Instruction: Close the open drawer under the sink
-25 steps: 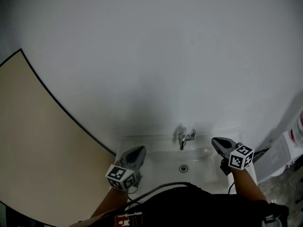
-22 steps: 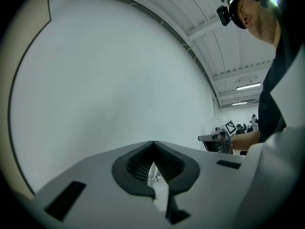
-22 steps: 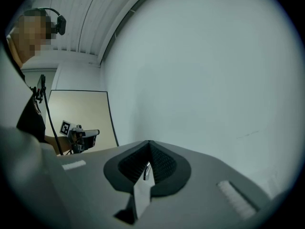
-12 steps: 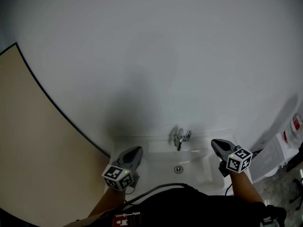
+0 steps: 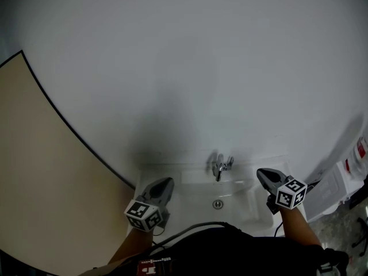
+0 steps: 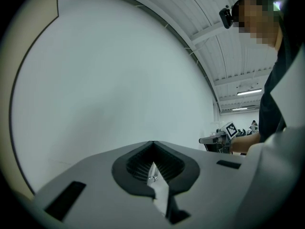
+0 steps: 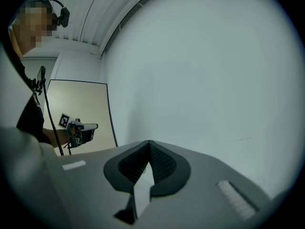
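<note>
No drawer shows in any view. In the head view a white sink (image 5: 253, 211) with a chrome tap (image 5: 220, 167) and a drain (image 5: 217, 203) lies below me against a white wall. My left gripper (image 5: 167, 181) hovers over the sink's left rim, shut and empty. Over the right rim my right gripper (image 5: 260, 172) is likewise shut, with nothing in it. Both point level toward the wall. The left gripper view has its jaws (image 6: 152, 144) meeting against bare wall. The right gripper view has its jaws (image 7: 148, 143) closed together the same way.
A beige panel (image 5: 46, 171) with a dark edge stands at the left, close to the left gripper. White boxes and a container with red print (image 5: 359, 151) sit at the right of the sink. My dark clothing (image 5: 218, 252) hides the sink's front.
The head view has shifted slightly, so the sink and tap sit a little higher and further left in the picture. Both grippers stay shut and hold their places over the rims.
</note>
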{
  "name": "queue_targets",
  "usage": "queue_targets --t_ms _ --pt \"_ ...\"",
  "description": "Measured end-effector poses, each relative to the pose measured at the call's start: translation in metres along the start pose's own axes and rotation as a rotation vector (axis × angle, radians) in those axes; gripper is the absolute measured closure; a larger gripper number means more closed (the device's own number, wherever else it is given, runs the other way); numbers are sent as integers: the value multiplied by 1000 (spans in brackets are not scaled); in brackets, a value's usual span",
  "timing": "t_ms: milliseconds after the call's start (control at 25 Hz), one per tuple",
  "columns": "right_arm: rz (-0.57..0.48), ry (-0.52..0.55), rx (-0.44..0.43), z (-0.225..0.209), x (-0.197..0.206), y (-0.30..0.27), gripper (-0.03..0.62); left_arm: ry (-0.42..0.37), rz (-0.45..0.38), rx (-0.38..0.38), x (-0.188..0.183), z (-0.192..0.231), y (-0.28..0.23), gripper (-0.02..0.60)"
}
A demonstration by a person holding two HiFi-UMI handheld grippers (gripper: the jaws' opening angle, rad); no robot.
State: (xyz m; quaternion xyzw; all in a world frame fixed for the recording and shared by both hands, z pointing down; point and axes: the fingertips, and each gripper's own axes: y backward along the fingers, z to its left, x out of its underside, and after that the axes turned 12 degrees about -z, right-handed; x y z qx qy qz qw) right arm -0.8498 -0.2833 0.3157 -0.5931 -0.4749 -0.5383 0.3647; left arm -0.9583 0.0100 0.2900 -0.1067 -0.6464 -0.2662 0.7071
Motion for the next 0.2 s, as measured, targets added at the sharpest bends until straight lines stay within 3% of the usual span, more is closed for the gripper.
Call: queue_targets --t_ms 200 --pt "3 2 -16 2 -1 1 597 1 5 -4 -1 -5 2 581"
